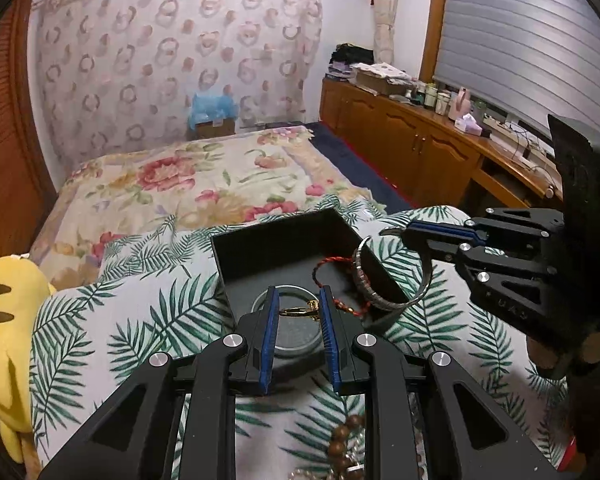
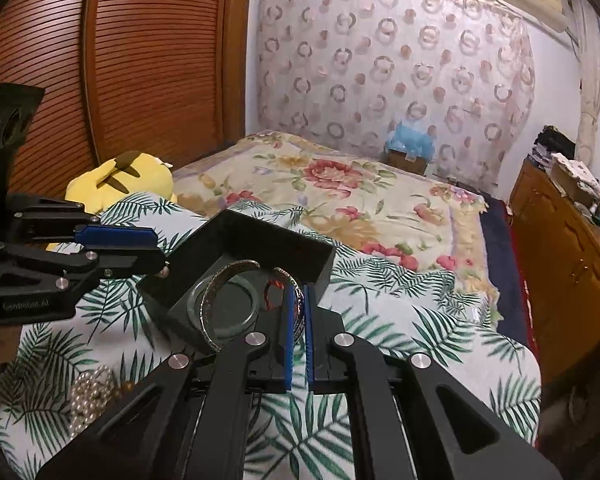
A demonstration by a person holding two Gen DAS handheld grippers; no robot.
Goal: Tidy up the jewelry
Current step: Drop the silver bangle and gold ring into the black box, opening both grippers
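Observation:
A black open box (image 1: 260, 248) (image 2: 260, 240) lies on a palm-leaf pillow, with a round glass dish (image 1: 296, 340) (image 2: 230, 308) and a red cord bracelet (image 1: 332, 264) inside. My left gripper (image 1: 299, 300) is shut on a small gold ring (image 1: 298, 311) and holds it over the dish; in the right wrist view it (image 2: 162, 268) comes in from the left. My right gripper (image 2: 299, 292) (image 1: 396, 232) is shut on a silver cuff bangle (image 1: 392, 280) (image 2: 224, 304), which hangs over the box's right rim.
A pearl strand (image 2: 90, 396) and brown wooden beads (image 1: 344, 444) lie on the pillow near me. A yellow plush toy (image 1: 8, 332) (image 2: 120, 180) sits at the left. A floral bed (image 1: 204, 176) lies behind, a wooden cabinet (image 1: 420, 148) at the right.

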